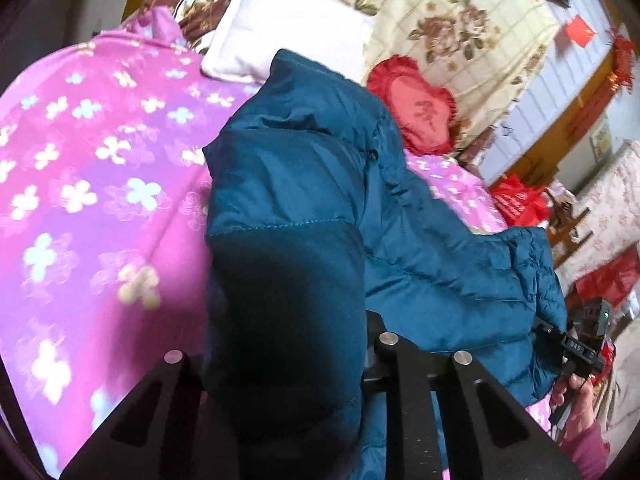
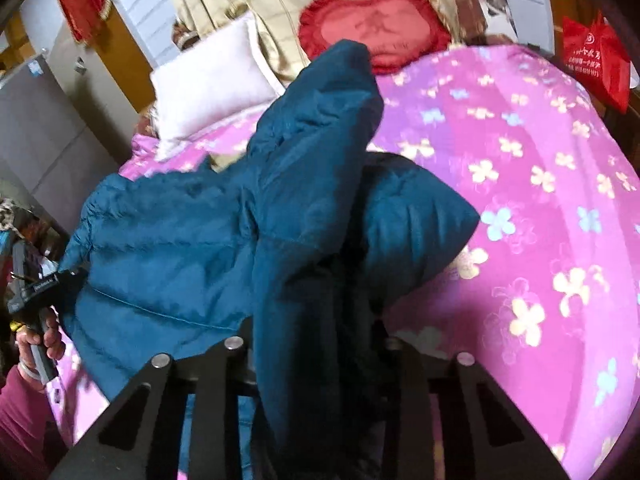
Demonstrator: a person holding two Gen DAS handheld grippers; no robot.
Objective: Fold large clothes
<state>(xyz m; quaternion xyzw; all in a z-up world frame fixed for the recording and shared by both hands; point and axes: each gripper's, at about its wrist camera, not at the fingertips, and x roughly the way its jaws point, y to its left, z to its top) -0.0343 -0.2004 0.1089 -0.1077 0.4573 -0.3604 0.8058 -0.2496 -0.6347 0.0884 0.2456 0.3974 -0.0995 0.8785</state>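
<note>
right now, this is what your two cameras show:
jacket: the teal padded jacket hangs bunched above the bed, lifted at two ends, its middle sagging toward the pink cover.
left tongs: your left tongs are clenched on one edge of the jacket; in the left wrist view a dark fold of it drapes right over them and hides the tips.
right tongs: your right tongs grip the opposite edge of the jacket; in the right wrist view the cloth falls between the fingers and covers the tips.
hands: your right hand and your left hand each wrap a handle, both in purplish sleeves.
bed: the pink flowered bedspread lies under the jacket.
head of bed: a white pillow and a red heart cushion rest beyond the jacket, well apart from both tongs.
side: a red bag hangs past the bed's far edge.
</note>
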